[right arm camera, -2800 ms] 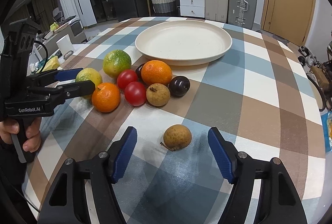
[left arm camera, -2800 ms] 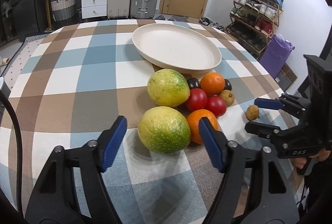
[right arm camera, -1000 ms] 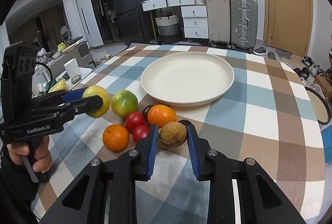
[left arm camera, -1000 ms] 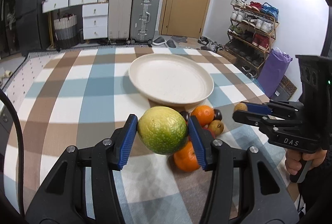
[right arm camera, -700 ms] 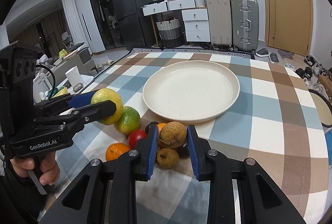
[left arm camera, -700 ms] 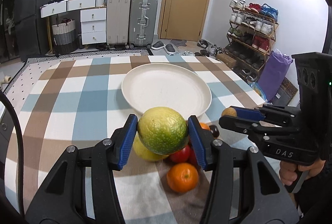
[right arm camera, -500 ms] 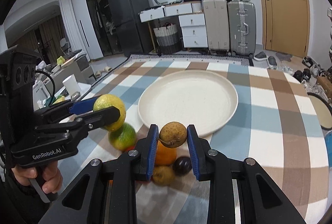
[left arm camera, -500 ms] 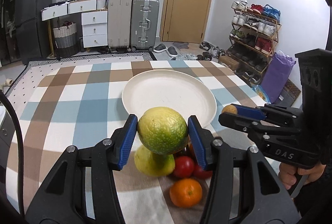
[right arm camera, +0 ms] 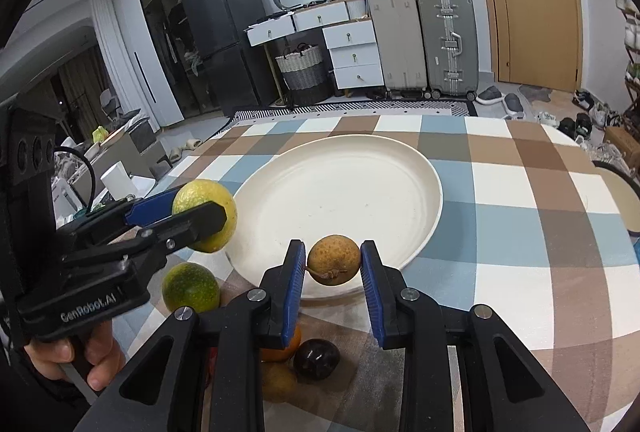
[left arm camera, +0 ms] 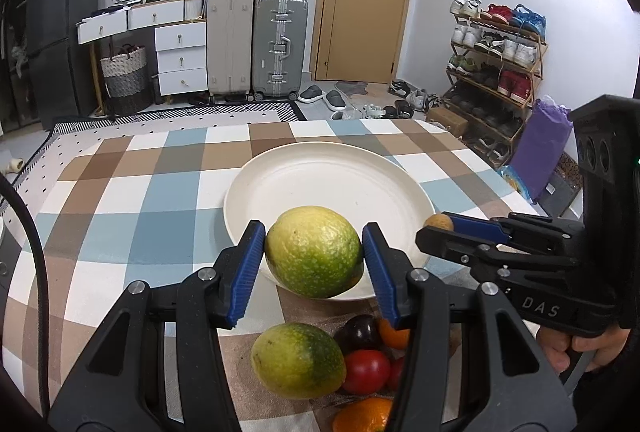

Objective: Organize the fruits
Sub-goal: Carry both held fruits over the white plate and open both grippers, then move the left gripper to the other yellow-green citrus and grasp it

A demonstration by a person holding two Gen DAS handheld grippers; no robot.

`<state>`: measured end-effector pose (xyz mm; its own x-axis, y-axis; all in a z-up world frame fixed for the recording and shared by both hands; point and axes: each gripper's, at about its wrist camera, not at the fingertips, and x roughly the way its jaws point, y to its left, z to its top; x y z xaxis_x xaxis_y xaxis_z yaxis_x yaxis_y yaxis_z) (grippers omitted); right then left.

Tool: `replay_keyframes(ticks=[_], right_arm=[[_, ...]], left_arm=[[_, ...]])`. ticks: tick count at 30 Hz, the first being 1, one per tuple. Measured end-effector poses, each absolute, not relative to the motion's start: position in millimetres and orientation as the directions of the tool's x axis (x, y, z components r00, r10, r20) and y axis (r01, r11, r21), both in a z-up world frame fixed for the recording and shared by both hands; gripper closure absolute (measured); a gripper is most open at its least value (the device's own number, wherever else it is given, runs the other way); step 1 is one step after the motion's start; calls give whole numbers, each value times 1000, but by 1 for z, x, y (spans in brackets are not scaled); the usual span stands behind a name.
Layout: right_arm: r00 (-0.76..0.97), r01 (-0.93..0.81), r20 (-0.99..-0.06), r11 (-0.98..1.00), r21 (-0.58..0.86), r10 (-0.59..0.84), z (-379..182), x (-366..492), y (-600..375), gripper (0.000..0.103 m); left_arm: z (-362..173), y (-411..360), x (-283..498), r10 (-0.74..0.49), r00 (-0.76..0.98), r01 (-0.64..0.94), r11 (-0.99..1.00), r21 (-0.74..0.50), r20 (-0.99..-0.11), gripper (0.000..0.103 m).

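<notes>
My left gripper is shut on a large yellow-green citrus fruit and holds it above the near rim of the empty cream plate. My right gripper is shut on a small brown round fruit, also over the plate's near rim. In the right wrist view the left gripper holds its citrus left of the plate. On the checked cloth below lie a second green citrus, tomatoes, a dark plum and oranges.
The checked tablecloth covers a round table. Suitcases, white drawers, a door and a shoe rack stand beyond it. A white cup and clutter sit off the table's left side.
Both grippers shut on their fruits, lifted them off the table and carried them forward over the plate's near rim. The other fruits stayed on the cloth.
</notes>
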<state>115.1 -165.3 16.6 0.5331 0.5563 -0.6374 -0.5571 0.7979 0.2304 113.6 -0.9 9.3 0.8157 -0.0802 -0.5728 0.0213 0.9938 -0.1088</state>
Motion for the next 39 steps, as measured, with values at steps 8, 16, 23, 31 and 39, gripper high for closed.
replay_keyframes(ticks=[8, 16, 23, 31, 39], right_arm=[[521, -545, -670, 810, 217, 530, 8, 124, -156, 74], [557, -523, -637, 821, 229, 533, 14, 120, -170, 57], [567, -526, -635, 824, 211, 525, 15, 114, -174, 53], [572, -530, -628, 822, 207, 527, 17, 105, -182, 16], [576, -532, -626, 823, 201, 525, 20, 97, -187, 2]], left_arm=[[0, 1, 130, -108, 796, 27, 989, -143, -595, 55], [-2, 0, 133, -105, 796, 16, 988, -153, -596, 55], [8, 3, 121, -97, 815, 14, 989, -148, -571, 20], [10, 16, 95, -55, 818, -33, 989, -142, -572, 7], [12, 23, 64, -42, 830, -36, 991, -129, -556, 1]])
